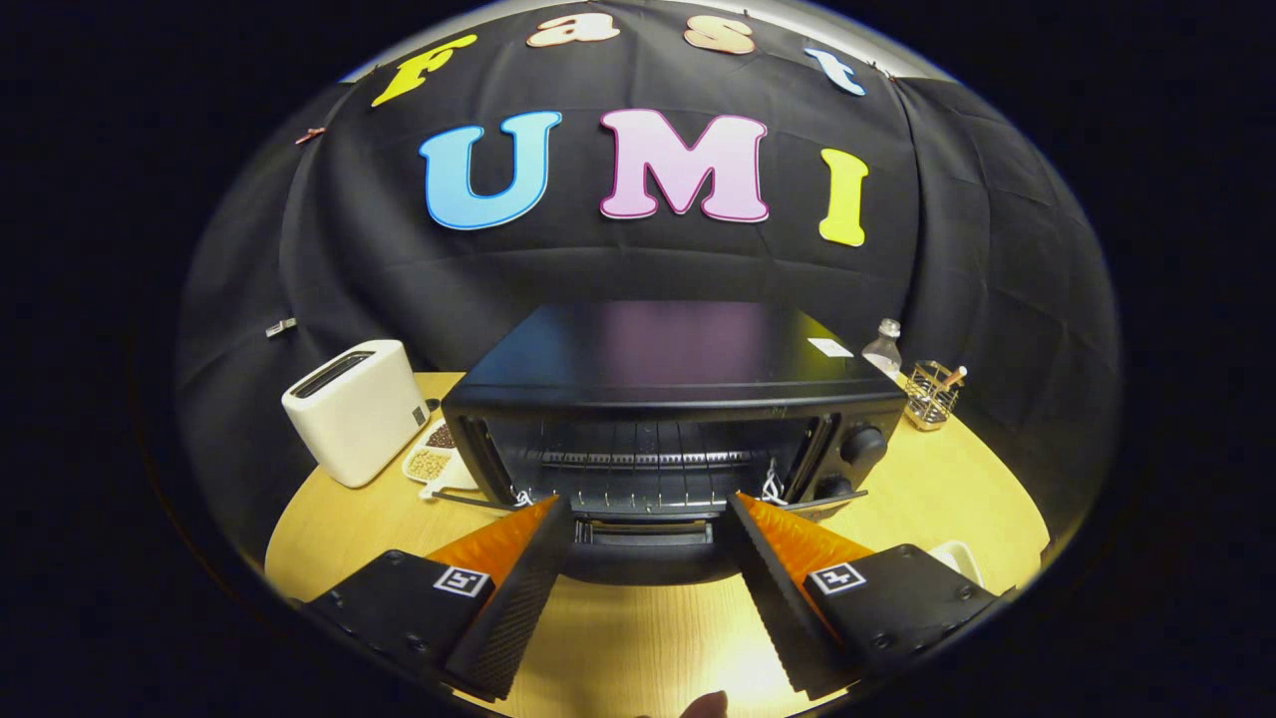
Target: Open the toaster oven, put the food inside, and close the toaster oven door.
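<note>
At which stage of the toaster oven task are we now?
Done: the toaster oven door is folded down, and the rack inside is bare. In hand: nothing; the gripper is open, its fingers spread just ahead of the lowered door, holding no food. Left: fetching the food, placing it on the rack, and closing the door.

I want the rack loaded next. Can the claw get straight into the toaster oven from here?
Probably yes: the toaster oven door hangs open just ahead of the open claw, with nothing between them.
</note>
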